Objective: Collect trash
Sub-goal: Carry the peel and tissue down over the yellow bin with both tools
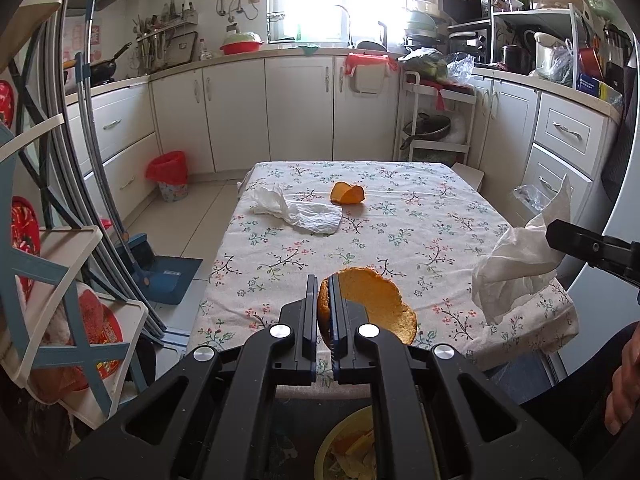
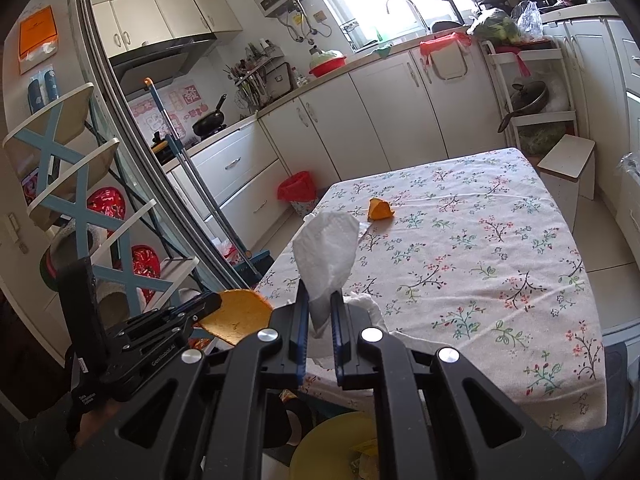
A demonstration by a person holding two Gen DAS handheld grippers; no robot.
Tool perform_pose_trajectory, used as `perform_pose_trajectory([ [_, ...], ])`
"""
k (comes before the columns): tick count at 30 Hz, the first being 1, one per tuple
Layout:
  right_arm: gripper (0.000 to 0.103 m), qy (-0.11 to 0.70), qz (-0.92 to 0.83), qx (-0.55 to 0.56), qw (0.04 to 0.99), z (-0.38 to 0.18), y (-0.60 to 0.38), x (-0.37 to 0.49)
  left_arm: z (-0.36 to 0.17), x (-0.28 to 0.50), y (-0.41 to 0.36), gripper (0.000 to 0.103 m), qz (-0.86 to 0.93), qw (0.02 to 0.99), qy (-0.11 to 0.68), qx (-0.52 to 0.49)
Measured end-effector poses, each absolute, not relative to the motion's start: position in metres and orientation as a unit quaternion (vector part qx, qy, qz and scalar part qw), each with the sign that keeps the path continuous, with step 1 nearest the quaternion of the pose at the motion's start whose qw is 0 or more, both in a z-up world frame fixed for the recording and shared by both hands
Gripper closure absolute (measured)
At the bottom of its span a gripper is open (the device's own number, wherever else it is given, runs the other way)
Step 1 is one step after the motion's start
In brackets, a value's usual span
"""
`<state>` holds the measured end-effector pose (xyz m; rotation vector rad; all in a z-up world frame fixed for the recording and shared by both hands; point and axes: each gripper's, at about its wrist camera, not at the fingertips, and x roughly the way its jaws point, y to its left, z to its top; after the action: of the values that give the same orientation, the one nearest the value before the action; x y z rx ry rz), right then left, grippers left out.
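Trash is already in both tongs, and more lies on the table.

Left wrist view: the left gripper [image 1: 324,300] has its jaws nearly closed, pinching the edge of a large orange peel [image 1: 372,300] that hangs above the near edge of the floral tablecloth [image 1: 420,240]. Further away on the cloth lie a crumpled white tissue [image 1: 296,210] toward the left and, just beside it on the right, a second orange peel piece [image 1: 347,193]. At the right, the right gripper [image 1: 560,236] reaches in, clamped on a white paper towel [image 1: 516,268]. Below the tongs, at the near bottom, a yellow-green bin [image 1: 332,448] shows scraps inside.

Right wrist view: the right gripper [image 2: 320,300] is almost closed on the paper towel [image 2: 326,256], which stands up between its jaws. To its left, the left gripper [image 2: 208,304] holds the large peel [image 2: 236,312]. The small peel [image 2: 380,209] sits far across the cloth. The yellow bin [image 2: 320,444] is low and near, under the table's edge.

The step in hand appears to be carrying both pieces to that bin. To do it well, keep both grips firm until each piece is squarely over the bin's mouth, then let go 1 at a time; the light towel may drift or snag on a jaw.
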<state>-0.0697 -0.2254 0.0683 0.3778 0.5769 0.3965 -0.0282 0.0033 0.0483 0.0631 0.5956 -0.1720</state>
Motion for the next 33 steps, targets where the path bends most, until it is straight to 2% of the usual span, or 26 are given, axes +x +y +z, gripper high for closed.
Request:
perform_pose_trajectory([
  [33, 0.092, 0.331, 0.219, 0.182, 0.900, 0.042, -0.210, -0.126, 0.029, -0.084, -0.004, 0.098, -0.101, 0.942, 0.316, 0.052],
])
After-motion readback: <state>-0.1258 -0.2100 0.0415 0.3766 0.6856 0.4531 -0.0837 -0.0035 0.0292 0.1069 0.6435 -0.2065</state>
